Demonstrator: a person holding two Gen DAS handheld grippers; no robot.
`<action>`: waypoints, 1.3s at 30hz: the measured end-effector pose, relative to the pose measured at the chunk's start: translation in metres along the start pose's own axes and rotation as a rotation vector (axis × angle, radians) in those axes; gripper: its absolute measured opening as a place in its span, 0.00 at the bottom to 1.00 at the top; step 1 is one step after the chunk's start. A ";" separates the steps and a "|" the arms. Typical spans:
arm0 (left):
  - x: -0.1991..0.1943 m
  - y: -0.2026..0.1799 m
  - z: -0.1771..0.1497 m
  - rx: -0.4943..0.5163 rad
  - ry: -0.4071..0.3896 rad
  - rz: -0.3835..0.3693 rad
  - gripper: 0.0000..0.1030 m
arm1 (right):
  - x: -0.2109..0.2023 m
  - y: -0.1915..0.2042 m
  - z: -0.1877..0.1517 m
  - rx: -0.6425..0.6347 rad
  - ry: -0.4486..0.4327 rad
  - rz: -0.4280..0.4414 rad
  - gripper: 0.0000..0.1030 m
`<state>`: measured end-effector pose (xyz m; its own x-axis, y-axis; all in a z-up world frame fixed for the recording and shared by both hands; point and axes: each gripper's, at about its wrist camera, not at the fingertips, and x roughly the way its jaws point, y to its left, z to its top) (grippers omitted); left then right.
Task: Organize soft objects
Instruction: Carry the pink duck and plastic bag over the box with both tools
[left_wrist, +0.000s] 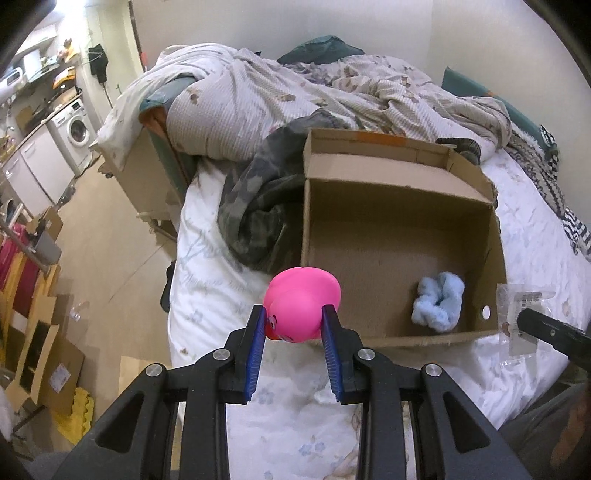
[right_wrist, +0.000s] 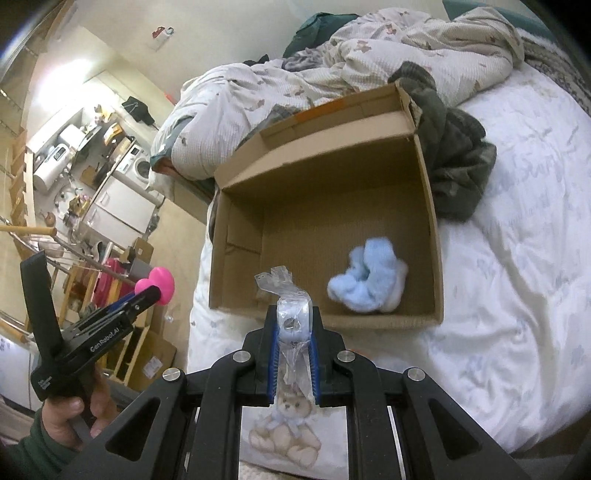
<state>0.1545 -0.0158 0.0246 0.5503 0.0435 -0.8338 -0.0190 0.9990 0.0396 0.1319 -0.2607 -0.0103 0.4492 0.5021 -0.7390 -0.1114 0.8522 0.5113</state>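
Bright pink duck toy (left_wrist: 301, 302) at lower centre, pale blue fluffy piece (left_wrist: 437, 301) in the plain brown cardboard box (left_wrist: 369, 177), camouflage green garment (left_wrist: 258, 206) left of it, white bedsheet (left_wrist: 207, 280) with faint blue flowers, blue pads (left_wrist: 256, 354)

A bed (left_wrist: 207, 280) with a white flowered sheet carries an open cardboard box (left_wrist: 399, 236) at its middle. A dark camouflage garment (left_wrist: 255, 206) lies just left of the box, and a rumpled quilt (left_wrist: 258, 96) is heaped on the far side.

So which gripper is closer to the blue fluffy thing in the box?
Right, as far as these views show. The right gripper hangs at the box's near wall beside the blue fluffy thing; the left gripper holds off the opposite near corner.
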 end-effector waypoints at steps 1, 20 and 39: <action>0.001 -0.002 0.003 0.005 -0.003 -0.002 0.26 | 0.000 0.000 0.003 -0.003 -0.007 -0.001 0.15; 0.061 -0.027 0.026 0.081 -0.106 -0.042 0.26 | 0.041 -0.023 0.038 0.013 -0.101 -0.062 0.15; 0.093 -0.036 0.015 0.069 0.019 -0.132 0.26 | 0.086 -0.020 0.034 -0.042 0.028 -0.138 0.15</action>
<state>0.2192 -0.0479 -0.0462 0.5282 -0.0879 -0.8446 0.1109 0.9933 -0.0341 0.2025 -0.2394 -0.0691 0.4385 0.3832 -0.8129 -0.0880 0.9185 0.3855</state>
